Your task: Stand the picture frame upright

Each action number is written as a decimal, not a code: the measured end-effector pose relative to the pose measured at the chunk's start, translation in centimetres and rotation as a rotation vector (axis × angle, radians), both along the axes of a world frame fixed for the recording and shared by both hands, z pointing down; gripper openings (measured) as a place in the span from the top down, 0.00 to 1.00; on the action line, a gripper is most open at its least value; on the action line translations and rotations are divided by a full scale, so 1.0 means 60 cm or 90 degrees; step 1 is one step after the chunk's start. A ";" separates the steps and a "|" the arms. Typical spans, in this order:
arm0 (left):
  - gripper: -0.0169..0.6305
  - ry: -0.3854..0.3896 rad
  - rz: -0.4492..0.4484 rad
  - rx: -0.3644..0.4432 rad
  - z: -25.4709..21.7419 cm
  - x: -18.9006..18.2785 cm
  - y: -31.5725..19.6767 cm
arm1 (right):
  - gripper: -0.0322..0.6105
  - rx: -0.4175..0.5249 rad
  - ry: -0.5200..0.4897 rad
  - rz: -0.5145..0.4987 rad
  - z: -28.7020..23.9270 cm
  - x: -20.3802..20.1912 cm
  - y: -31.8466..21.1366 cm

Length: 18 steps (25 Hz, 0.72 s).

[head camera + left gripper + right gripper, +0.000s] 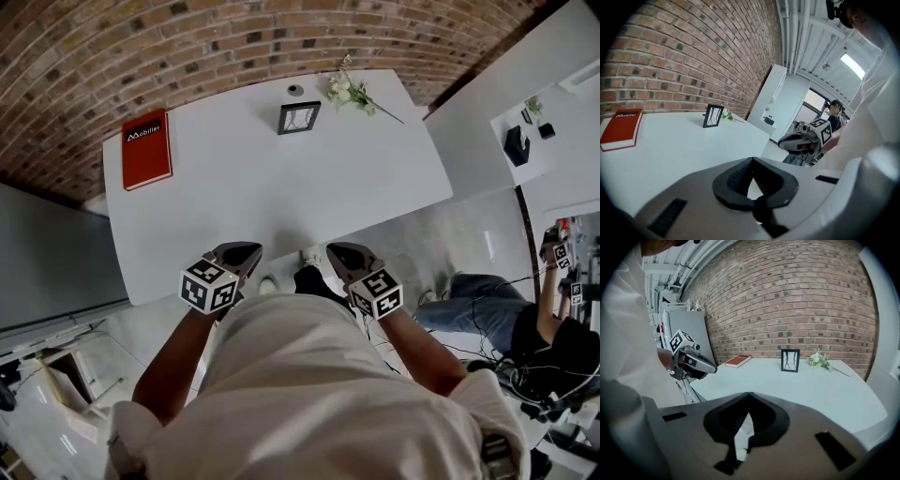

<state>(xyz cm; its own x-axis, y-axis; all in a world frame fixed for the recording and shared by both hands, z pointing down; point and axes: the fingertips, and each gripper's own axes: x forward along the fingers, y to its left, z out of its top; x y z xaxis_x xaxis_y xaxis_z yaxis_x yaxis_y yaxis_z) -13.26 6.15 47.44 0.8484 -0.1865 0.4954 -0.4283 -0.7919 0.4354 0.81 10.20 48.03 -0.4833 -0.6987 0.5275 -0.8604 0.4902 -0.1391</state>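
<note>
Fingers (733,179) of my left gripper (242,253) are pressed together on nothing, and those of my right gripper (339,253) look closed and empty as well. I see the picture frame (298,117) on its base, upright, near the middle of the far edge of the table (281,192). It faces me, with the flowers (354,92) just to its right and the red book (146,148) well apart at the far left corner. As I judge it, the standing-up is done and nothing is left beyond confirming that the frame holds steady. Both grippers hang at the near edge of the table, side by side and close to the body. Their elbows are tucked back, their tips point toward the far edge, and they are well apart from the frame.
</note>
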 end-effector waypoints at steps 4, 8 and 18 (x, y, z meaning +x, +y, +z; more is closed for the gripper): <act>0.98 0.001 0.005 0.001 -0.004 0.001 0.004 | 0.94 0.002 0.002 0.004 -0.006 0.003 0.002; 0.98 0.003 0.009 0.006 -0.010 0.009 0.008 | 0.94 0.004 0.001 0.004 -0.007 0.009 0.009; 0.98 0.001 0.017 0.005 -0.010 0.018 0.007 | 0.94 0.009 -0.006 0.015 -0.014 0.020 0.016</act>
